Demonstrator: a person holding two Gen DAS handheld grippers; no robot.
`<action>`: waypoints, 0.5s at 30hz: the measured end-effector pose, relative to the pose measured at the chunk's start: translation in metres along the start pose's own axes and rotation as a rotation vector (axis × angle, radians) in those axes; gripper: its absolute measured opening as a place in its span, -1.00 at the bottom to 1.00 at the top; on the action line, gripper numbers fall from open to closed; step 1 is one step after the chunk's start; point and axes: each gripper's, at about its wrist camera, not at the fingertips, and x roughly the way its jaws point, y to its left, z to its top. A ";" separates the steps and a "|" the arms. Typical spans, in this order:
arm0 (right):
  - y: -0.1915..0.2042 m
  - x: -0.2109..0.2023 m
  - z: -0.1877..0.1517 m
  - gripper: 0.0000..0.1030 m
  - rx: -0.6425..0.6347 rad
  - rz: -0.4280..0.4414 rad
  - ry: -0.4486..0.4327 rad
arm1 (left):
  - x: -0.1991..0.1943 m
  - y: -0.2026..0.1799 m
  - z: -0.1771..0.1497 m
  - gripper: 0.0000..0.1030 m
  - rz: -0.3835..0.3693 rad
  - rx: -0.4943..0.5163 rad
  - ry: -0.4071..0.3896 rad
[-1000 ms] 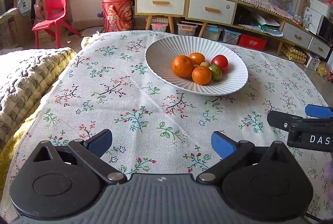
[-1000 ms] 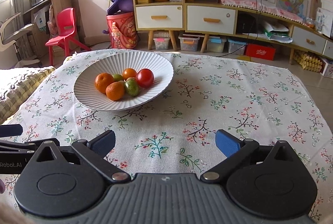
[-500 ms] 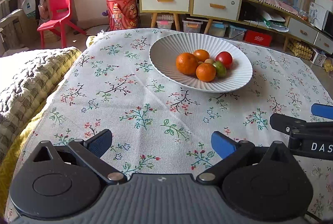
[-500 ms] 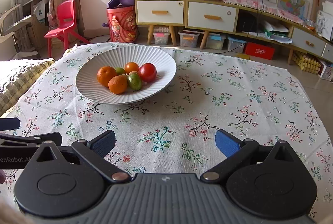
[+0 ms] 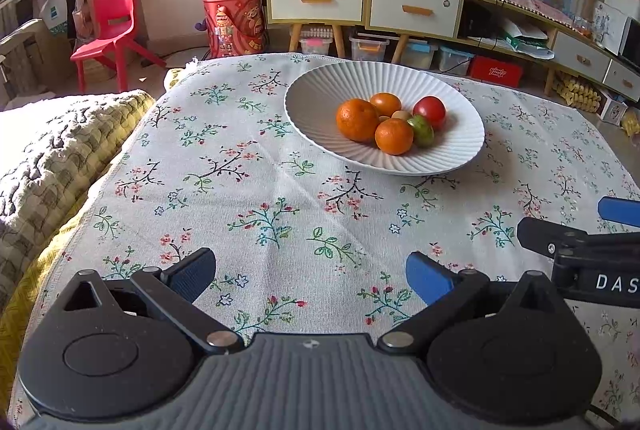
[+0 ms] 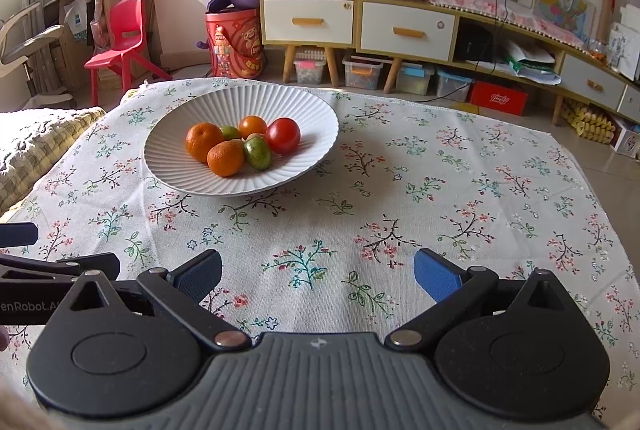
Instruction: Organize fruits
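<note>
Since the earlier frames both cameras have risen and tipped a little, so the white ribbed ceramic bowl (image 5: 460,146) now sits slightly lower in each view; the fruits inside it have not moved. The left gripper (image 5: 310,272) hovers above the floral cotton tablecloth (image 5: 240,190) with its blue-padded fingers spread wide and nothing between them. The right gripper (image 6: 318,270) is the same, wide apart and empty, and its side shows at the right edge of the left wrist view. The bowl stands on the far half of the table, well apart from both grippers. In it lie a large orange mandarin (image 5: 357,120), a smaller orange mandarin (image 5: 394,136) touching it, a third orange fruit (image 5: 385,103) behind, a round red tomato (image 5: 429,111) and a green oval fruit (image 5: 422,131) just beside the tomato. A red plastic chair (image 5: 110,26) stands on the floor far left.
</note>
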 end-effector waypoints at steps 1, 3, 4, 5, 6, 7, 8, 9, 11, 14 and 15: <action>0.000 0.000 0.000 0.99 0.000 0.000 0.000 | 0.000 0.000 0.000 0.79 0.000 -0.001 0.000; 0.000 0.000 0.000 0.99 0.000 -0.001 0.000 | 0.000 0.000 0.000 0.79 -0.001 -0.002 -0.002; 0.000 0.000 0.000 0.99 0.000 -0.001 0.001 | 0.000 0.001 0.000 0.79 -0.001 -0.003 -0.003; 0.000 0.000 0.000 0.99 -0.001 -0.001 0.001 | 0.000 0.001 0.000 0.79 0.000 -0.003 -0.003; 0.000 0.000 -0.001 0.99 -0.001 -0.001 0.002 | 0.000 0.001 0.000 0.79 0.000 -0.004 -0.002; 0.000 0.000 -0.001 0.99 -0.002 -0.001 0.001 | 0.000 0.001 0.000 0.79 -0.001 -0.005 -0.001; 0.000 0.000 -0.001 0.99 -0.003 -0.001 0.001 | 0.000 0.001 0.000 0.79 -0.001 -0.005 0.000; 0.000 0.000 -0.001 0.99 -0.004 -0.002 0.001 | 0.000 0.001 0.000 0.79 -0.001 -0.005 -0.001; 0.000 0.000 -0.001 0.99 -0.004 -0.002 0.002 | 0.000 0.001 0.000 0.79 -0.001 -0.004 -0.001; 0.000 0.000 -0.001 0.99 -0.004 -0.002 0.001 | 0.000 0.001 0.000 0.79 0.000 -0.004 -0.001; -0.001 0.000 -0.001 0.99 -0.004 -0.001 0.001 | 0.000 0.001 0.000 0.79 -0.001 -0.004 -0.001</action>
